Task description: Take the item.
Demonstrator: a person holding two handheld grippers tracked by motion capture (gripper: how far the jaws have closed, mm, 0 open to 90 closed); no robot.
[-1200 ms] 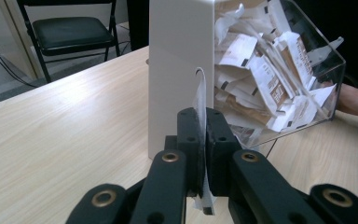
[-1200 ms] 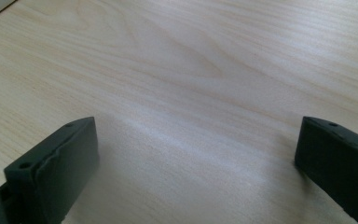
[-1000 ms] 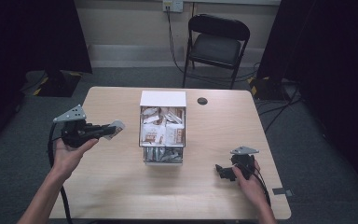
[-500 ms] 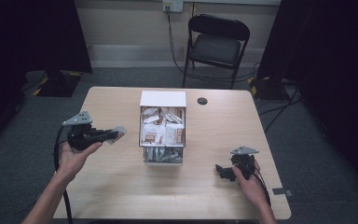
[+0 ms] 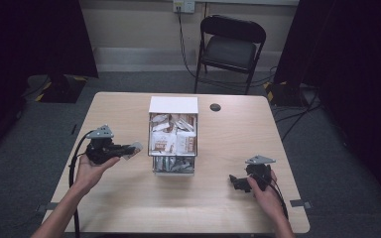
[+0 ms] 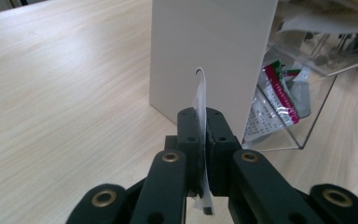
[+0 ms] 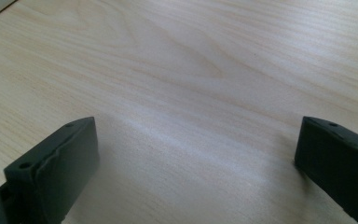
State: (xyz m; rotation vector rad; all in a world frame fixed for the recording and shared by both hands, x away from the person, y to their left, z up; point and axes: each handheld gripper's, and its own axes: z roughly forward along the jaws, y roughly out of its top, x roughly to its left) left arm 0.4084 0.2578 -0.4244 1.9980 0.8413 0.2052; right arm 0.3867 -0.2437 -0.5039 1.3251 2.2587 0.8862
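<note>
A: What has the left tool [image 5: 129, 149] got?

B: A thin, pale sachet [image 6: 200, 100], pinched flat between its closed jaws. In the left gripper view the sachet stands on edge, its top curling over just above the jaw tips.

A: And where is that in the scene?

B: On the left side of the table [image 5: 119, 198], held in the left hand [image 5: 90, 171] just left of the clear box [image 5: 173, 139], with a gap between them. The tool points right, toward the box.

A: What is in the box?

B: More sachets, brown-and-white ones in the upper part and silvery ones with red and green print [image 6: 279, 93] in the lower, near compartment. A white panel [image 5: 173, 104] covers its far end.

A: The right tool [image 5: 235, 182]?

B: It sits low at the table's near right, in the right hand [image 5: 263, 191], well apart from the box. Its jaws stand wide apart with bare wood between them and grip nothing.

A: Anything else up there?

B: A small dark round thing [image 5: 215, 107] near the far edge, right of the box.
</note>
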